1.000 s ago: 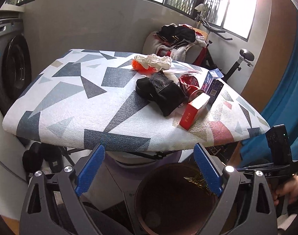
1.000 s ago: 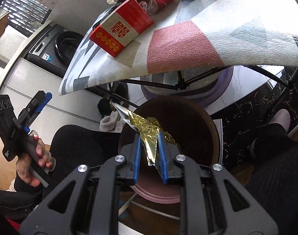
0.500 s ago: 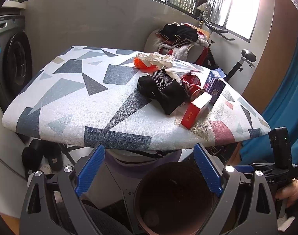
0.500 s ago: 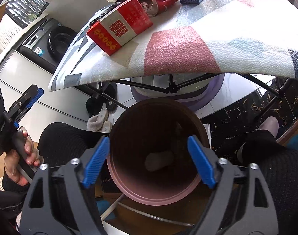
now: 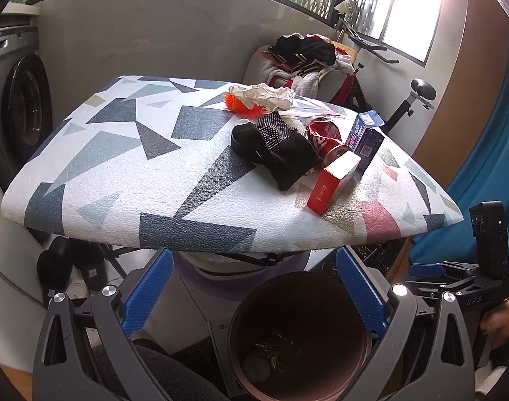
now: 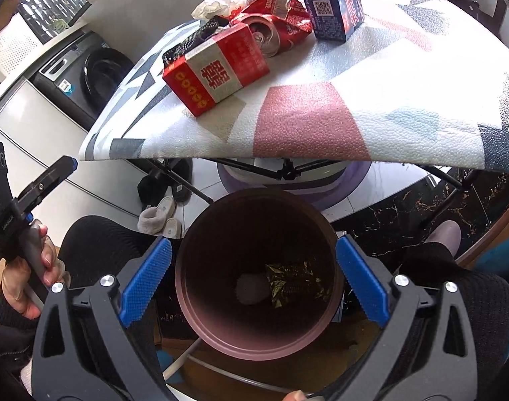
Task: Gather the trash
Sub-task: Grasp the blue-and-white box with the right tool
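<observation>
Red carton [image 6: 216,75], rigid glossy card, is lying flat on the textured worktop [image 6: 371,113] above and beyond the bin [image 6: 256,344], long axis slanting away leftward, nearer the right gripper [image 6: 252,282], whose fingers, like the left gripper's [image 5: 254,295], are gaping empty; gold foil wrapper [image 6: 296,280] is lying crumpled inside the bin.
</observation>
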Demonstrator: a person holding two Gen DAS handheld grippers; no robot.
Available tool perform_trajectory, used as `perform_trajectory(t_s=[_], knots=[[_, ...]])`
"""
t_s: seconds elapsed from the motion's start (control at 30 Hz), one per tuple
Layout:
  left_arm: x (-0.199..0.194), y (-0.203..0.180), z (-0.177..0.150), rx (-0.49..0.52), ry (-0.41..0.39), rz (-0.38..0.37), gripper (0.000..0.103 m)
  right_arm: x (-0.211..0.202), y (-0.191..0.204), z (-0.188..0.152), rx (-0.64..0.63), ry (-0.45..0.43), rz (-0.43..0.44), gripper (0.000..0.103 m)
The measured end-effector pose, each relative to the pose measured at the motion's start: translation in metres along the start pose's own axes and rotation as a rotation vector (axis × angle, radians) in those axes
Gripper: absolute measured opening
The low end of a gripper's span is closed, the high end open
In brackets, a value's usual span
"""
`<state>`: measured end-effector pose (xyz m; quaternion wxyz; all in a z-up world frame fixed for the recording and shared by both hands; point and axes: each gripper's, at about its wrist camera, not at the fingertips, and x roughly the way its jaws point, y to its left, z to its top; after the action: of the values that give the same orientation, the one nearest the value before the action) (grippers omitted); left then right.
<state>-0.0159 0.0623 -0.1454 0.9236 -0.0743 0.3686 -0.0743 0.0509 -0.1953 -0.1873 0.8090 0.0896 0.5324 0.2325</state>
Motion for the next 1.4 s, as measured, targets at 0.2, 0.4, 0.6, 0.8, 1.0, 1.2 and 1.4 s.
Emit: perform_trajectory(t_s=[0.2,0.4,0.6,0.8,1.0,1.2,1.4], knots=[[0.004,-0.004,0.001,0.014,0.014,0.004,0.097,-0.022,-0.007,0.015,0.009,-0.112,-0.013,0.097],[0.004,-0.004,0.005,0.011,0.013,0.022,0.097,-0.037,-0.012,0.033,-0.051,-0.150,-0.074,0.097],[-0.003,0.008,0.020,-0.035,-0.051,0.011,0.097,-0.052,-0.013,0.051,-0.164,-0.196,-0.214,0.097],[-0.013,0.015,0.048,-0.005,-0.134,0.077,0.097,-0.064,-0.021,0.073,-0.195,-0.259,-0.276,0.097],[-0.019,0.017,0.070,0.024,-0.200,0.085,0.097,-0.069,-0.024,0.098,-0.204,-0.301,-0.293,0.097],[-0.011,0.013,0.081,0.052,-0.174,0.068,0.097,-0.063,-0.024,0.126,-0.211,-0.342,-0.271,0.097],[-0.001,0.016,0.082,0.018,-0.151,0.065,0.097,-0.040,-0.021,0.162,-0.183,-0.368,-0.260,0.095]])
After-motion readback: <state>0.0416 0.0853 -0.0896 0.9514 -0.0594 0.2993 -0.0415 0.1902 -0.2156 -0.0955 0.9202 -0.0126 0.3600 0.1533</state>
